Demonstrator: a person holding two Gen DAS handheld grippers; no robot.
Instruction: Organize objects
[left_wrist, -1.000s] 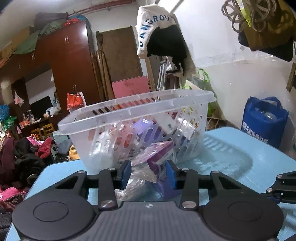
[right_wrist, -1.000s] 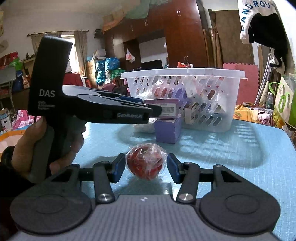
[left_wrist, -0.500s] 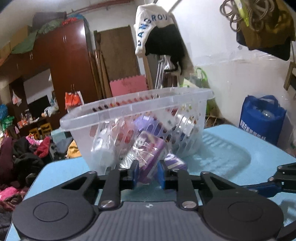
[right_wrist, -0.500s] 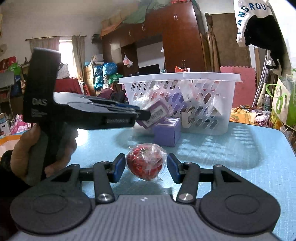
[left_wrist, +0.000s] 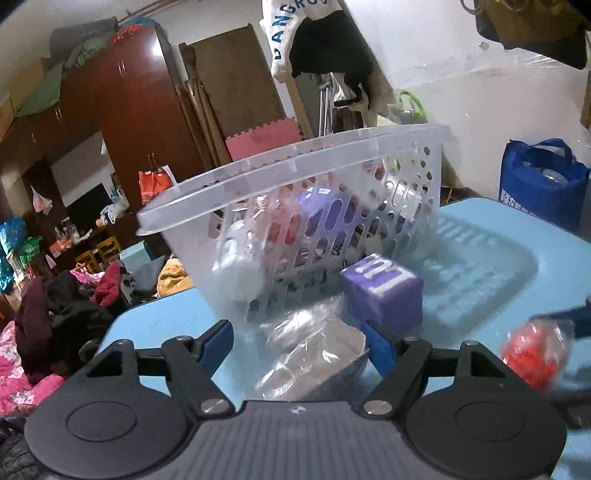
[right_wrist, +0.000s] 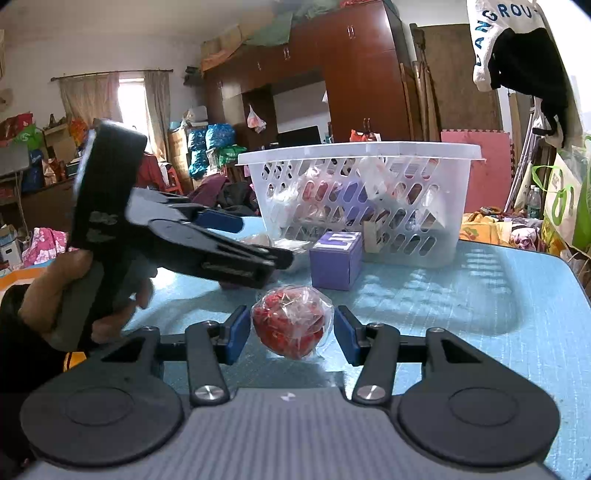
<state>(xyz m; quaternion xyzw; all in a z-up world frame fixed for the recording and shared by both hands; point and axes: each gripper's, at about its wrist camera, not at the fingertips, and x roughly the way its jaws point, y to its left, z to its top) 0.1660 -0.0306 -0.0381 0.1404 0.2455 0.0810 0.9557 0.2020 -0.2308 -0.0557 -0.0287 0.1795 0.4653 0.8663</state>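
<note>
Left wrist view
Left gripper (left_wrist: 297, 341): I have its jaws spread wide, holding nothing.
Plastic bag (left_wrist: 314, 354): a crinkled clear bag lies on the blue table (left_wrist: 498, 258) between my open jaws, nearer the right-hand one. What is inside I cannot tell.
Purple box (left_wrist: 382, 290): just ahead of the right-hand jaw, standing on the table, touching or nearly touching the bag.
Basket (left_wrist: 295, 166): straight ahead beyond the jaws, white and perforated, already holding several things.
Red bundle (left_wrist: 532, 356): far to the right of these jaws, blurred.

Right wrist view
Right gripper (right_wrist: 291, 334): jaws fairly wide, with the red bundle (right_wrist: 291, 326) between them. Small gaps show on both sides, so I cannot tell whether they grip it.
Left gripper (right_wrist: 258, 258): ahead and left of my jaws, its tip pointing at the box.
Purple box (right_wrist: 336, 260): ahead of the jaws, in front of the basket (right_wrist: 362, 155).

Handling
Red bundle: I judge it light and soft, its clear wrap slippery. I would pinch it across the middle, gently.
Plastic bag: limp and slick, likely to slide. I would close on the thickest fold.
Purple box: stiff card. I would take it by two flat opposite faces.
</note>
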